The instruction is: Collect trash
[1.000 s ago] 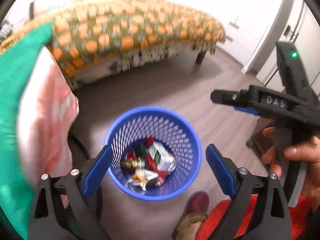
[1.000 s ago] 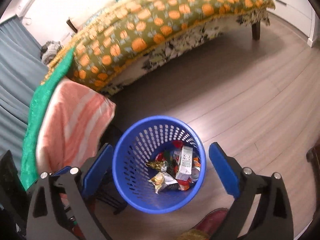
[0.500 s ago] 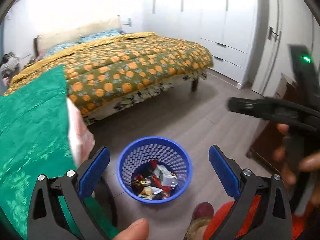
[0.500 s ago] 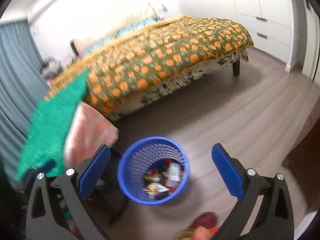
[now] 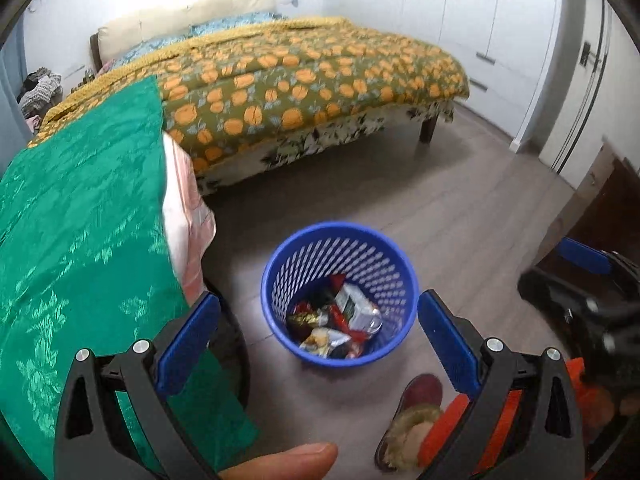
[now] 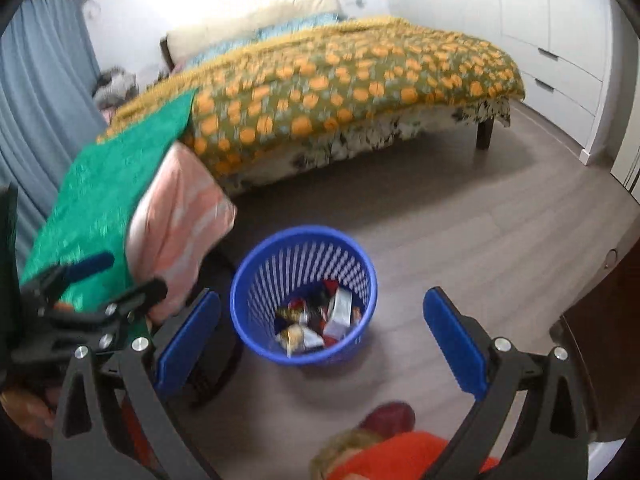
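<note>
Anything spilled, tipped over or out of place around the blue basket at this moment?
Nothing stands out. The blue basket stands upright on the floor with the wrappers and small carton inside it, none on the visible floor around it. Both the left gripper and right gripper are open and empty.

Blue perforated basket (image 5: 339, 276), orange-flowered bedspread (image 5: 304, 76)

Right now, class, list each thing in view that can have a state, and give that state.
Left gripper: open, empty.
Right gripper: open, empty.
Blue basket: upright on the floor, partly filled.
Wrappers: inside the basket.
Bed: covered by a patterned spread.
Green cloth: draped.
</note>
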A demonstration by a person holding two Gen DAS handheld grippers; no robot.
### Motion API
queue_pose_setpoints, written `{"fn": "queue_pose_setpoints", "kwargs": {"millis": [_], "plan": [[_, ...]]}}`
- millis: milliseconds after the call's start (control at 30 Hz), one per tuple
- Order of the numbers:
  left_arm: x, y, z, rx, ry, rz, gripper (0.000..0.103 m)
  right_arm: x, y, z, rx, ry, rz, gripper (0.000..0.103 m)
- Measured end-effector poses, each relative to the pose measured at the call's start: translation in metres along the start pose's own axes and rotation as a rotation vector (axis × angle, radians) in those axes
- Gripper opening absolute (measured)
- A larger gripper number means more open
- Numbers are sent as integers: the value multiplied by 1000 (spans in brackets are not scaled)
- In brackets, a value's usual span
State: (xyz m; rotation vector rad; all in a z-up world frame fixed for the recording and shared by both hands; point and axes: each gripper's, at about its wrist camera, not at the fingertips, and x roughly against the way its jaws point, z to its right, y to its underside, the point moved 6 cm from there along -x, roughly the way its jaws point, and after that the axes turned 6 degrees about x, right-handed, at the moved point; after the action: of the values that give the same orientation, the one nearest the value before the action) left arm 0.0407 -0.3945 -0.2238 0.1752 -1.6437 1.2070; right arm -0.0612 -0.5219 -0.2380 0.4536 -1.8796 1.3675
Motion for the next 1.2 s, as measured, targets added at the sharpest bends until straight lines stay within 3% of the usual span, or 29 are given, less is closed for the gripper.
{"fn": "queue_pose_setpoints", "kwargs": {"millis": [400,1200], "plan": [[-25,16,-3,10,-28,-110,98,-8,17,8,10,50,-77,98],[-32,22,-5,7,-45,-142,98,-16,22,1,46,43,-113,98]]}}
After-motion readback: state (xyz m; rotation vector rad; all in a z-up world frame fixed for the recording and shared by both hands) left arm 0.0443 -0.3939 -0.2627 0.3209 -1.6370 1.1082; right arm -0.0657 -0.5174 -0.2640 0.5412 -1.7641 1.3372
